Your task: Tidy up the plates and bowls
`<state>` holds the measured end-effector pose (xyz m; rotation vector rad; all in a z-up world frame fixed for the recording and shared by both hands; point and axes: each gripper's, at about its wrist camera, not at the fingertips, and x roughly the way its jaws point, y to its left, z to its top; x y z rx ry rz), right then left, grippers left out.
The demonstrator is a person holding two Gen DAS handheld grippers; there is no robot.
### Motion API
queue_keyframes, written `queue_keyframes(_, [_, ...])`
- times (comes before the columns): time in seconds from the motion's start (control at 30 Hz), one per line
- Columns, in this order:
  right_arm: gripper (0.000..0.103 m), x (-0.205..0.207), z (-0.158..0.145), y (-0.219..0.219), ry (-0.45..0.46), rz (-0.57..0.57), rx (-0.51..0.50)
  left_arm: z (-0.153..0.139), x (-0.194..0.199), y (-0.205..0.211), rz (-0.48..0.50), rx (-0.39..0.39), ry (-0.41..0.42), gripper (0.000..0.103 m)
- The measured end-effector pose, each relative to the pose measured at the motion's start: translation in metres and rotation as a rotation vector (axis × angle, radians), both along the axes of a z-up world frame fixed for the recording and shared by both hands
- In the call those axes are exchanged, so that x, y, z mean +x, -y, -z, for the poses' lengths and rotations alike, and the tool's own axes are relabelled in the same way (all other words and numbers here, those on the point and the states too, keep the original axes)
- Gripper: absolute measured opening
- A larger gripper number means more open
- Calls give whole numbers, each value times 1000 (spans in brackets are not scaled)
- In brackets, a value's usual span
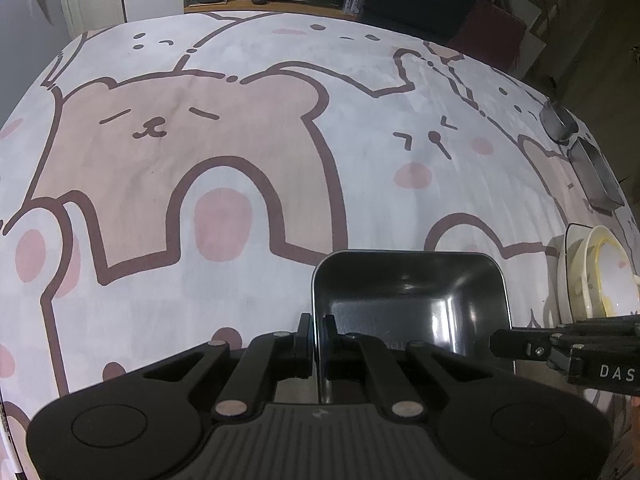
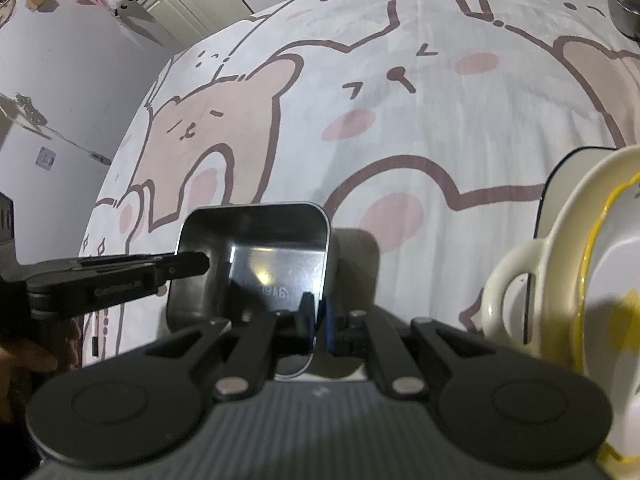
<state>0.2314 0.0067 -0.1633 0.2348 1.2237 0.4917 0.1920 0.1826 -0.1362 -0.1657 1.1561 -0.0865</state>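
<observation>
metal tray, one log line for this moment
left gripper: shut on tray left wall | right gripper: shut on right wall | stacked dishes: right

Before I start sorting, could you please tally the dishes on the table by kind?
Rectangular metal trays: 2, the near tray and the far tray
Round metal bowl: 1
Stacked ceramic dishes: 3, the dark-rimmed plate, the cream handled dish and the yellow-rimmed plate
Total: 6
</observation>
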Motion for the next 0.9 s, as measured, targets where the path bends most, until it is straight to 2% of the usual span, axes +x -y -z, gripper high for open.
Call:
queue_keyframes(0.23, [9, 0, 0, 0, -6, -1, 3, 0, -1, 0, 6, -3, -3, 4])
queue_keyframes(0.37, [15, 0, -3, 1, -5, -6, 7, 1, -2, 2, 15, 1, -14, 19])
queue_keyframes(0.53, [46, -1, -6, 2, 8, -7, -5, -5, -6, 4, 28, -3, -2, 37])
queue_keyframes(0.73, [65, -5, -16, 3, 61, -24, -16, -17, -12, 5, 38, 12, 19, 56])
queue_keyframes(0.9, [78, -10, -26, 4, 103, -43, -21, -31, -17, 5, 39, 43, 59, 85])
